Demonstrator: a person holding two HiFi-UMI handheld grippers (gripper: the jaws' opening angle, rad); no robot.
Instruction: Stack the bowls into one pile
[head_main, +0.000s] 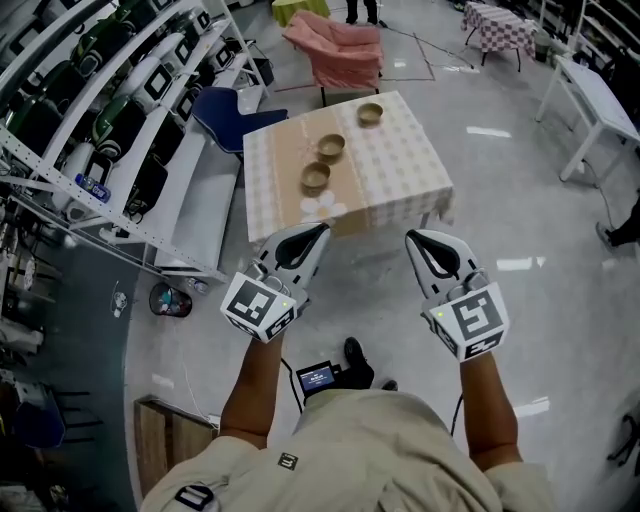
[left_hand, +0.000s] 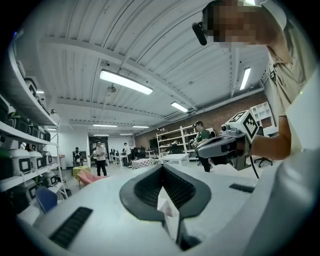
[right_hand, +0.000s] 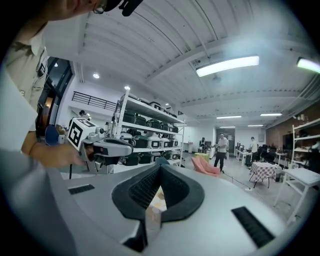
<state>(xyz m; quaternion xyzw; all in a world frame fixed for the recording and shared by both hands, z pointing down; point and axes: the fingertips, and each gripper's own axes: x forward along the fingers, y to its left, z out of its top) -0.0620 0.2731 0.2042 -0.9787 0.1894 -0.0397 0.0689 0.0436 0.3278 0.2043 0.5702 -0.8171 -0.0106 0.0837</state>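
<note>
Head view: three bowls are sitting unstacked on a table ahead while two closed, empty grippers are hanging short of it.

The small round tan bowl at the far end (head_main: 370, 114), the matching middle bowl (head_main: 331, 148) and the matching near bowl (head_main: 316, 178) are all resting upright, mouths up and apart from one another. Being round, they are showing no long axis; their row is slanting from far right to near left across the square table under a pale beige checked cloth (head_main: 400, 170). The white left gripper (head_main: 322, 230) and white right gripper (head_main: 410, 236) are pointing at the table with jaws pressed together on nothing. A glossy grey floor is surrounding the table, with metal shelving of cases (head_main: 120, 110) on the left, a pink padded chair (head_main: 335, 45) behind and a white bench (head_main: 600, 95) on the right. Only black-and-white square markers are showing; no writing is legible.
</note>
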